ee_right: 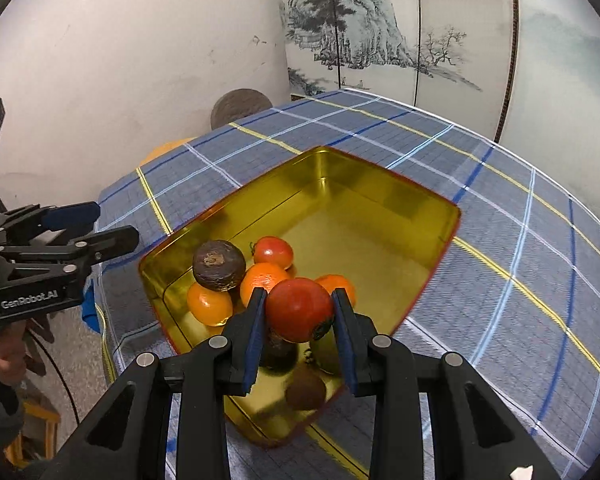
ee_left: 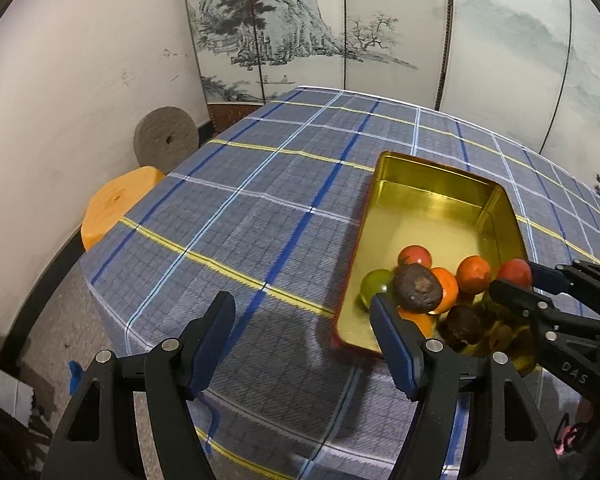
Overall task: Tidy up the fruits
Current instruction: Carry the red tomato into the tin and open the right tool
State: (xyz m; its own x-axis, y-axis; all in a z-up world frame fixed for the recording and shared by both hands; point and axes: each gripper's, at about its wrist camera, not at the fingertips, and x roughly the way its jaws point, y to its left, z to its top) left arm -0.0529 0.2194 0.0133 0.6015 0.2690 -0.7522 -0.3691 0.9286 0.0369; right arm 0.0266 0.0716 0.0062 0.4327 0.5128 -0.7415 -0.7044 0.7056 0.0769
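**Over the gold tin, one tomato left in the claw**

Across the checked tablecloth (ee_right: 500, 216) that covers the surface, the one landmark is the gold tin (ee_right: 380, 216), a shallow rectangular tray with a red outer edge. Everything else is placed against it. Beyond the tin's far end stands a painted folding screen (ee_left: 300, 28); off its left side, past the cloth's edge, sit an orange stool (ee_left: 116, 204) and a grey stone disc (ee_left: 166, 140).

Inside the tin, the fruit is bunched at the near end, probably because that is the easiest reach for both hands. A dark brown fruit (ee_right: 219, 265) rides on top of the oranges (ee_right: 262, 280), a second tomato (ee_right: 273, 251) lies just behind them, and a green fruit (ee_left: 376, 284) shows at the tin's left wall in the left wrist view. The far half of the tin is bare metal.

Right claw (ee_right: 300, 312): clenched on a red tomato (ee_right: 300, 308), pads pressing its two sides, held above the near end of the tin. It looks ready to be lowered among the others.

Left claw (ee_left: 302, 328): released, nothing between its pads, hanging over the cloth just left of the tin's near corner. No loose fruit shows on the cloth, so the sorting seems nearly finished.
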